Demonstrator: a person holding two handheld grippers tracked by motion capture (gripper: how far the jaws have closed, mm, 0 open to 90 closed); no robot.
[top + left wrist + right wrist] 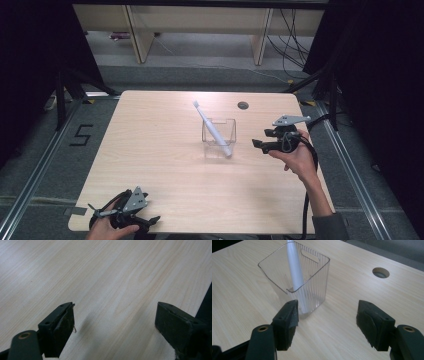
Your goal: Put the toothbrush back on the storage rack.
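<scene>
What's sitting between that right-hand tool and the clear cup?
Nothing: bare wooden table separates the right tool from the clear cup, seen in the right gripper view.

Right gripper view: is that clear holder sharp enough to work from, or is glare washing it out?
Right gripper view: clear holder sharp, ribs readable, only mild sheen on the white toothbrush; near tongs slightly soft. High view: holder small and faint against the pale table, bright patch behind it. Left gripper view: even light, soft shadow under the tongs.

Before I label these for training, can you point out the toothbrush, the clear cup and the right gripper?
toothbrush [214, 129], high view, middle of its white handle
clear cup [317, 287], right gripper view, ribbed side wall
right gripper [327, 315], right gripper view, midway between its open fingertips
</scene>
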